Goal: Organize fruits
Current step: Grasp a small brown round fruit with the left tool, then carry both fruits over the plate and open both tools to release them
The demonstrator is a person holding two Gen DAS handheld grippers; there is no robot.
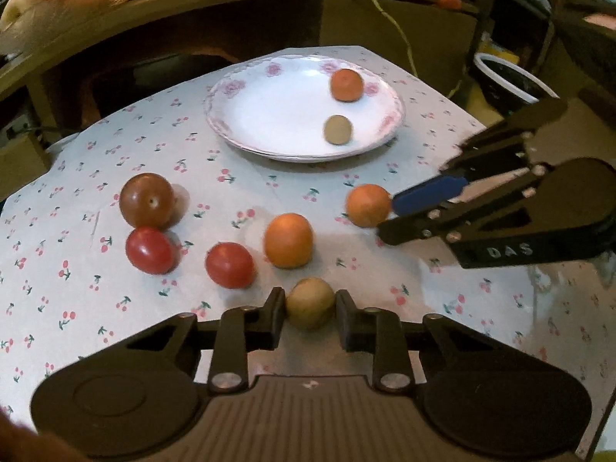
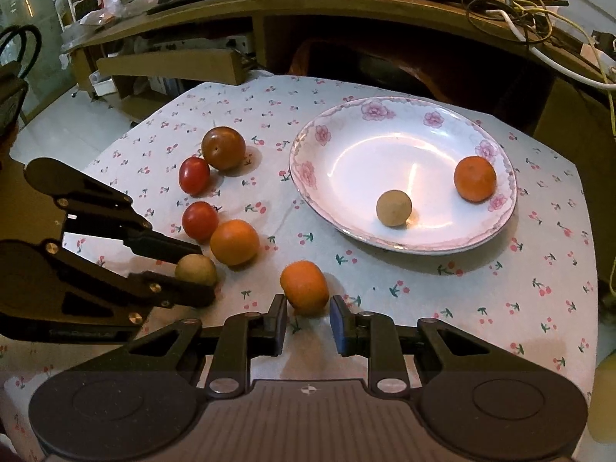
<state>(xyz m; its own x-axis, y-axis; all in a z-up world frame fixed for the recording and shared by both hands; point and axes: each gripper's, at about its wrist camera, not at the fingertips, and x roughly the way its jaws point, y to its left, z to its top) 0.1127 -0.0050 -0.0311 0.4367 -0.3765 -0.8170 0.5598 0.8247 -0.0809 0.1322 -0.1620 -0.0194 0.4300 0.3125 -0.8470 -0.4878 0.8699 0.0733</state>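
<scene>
Cluttered room, wooden desk behind; work area is a tabletop (image 2: 539, 269) under a cherry-print cloth.

Nearest, left view: left hand-held gripper (image 1: 310, 310) straddles a tan round fruit (image 1: 310, 307) on the cloth. Left pad touching or nearly so, narrow gap at the right pad; jaws not visibly clamped, so cannot tell if gripped.

Right view: right hand-held gripper (image 2: 308, 317) is open, with a small orange (image 2: 304, 287) just ahead of and between its tips, not held.

Mid-field: a larger orange (image 1: 288, 239), two red tomatoes (image 1: 229, 264) (image 1: 149, 250) and a dark brownish tomato (image 1: 146, 200), loosely clustered, some touching.

Far: floral plate (image 2: 308, 154) holding one orange fruit (image 2: 474, 178) and one tan fruit (image 2: 394, 208) (well apart, both toward the right side).

Judgement: early in sorting; most fruit off the plate.

Risks:
- Round fruit may squirt out forward if jaws close off-centre.
- Both hand-held grippers work close together; lifting at once could clash.
- A dropped fruit could roll on the plate and knock the others.
</scene>
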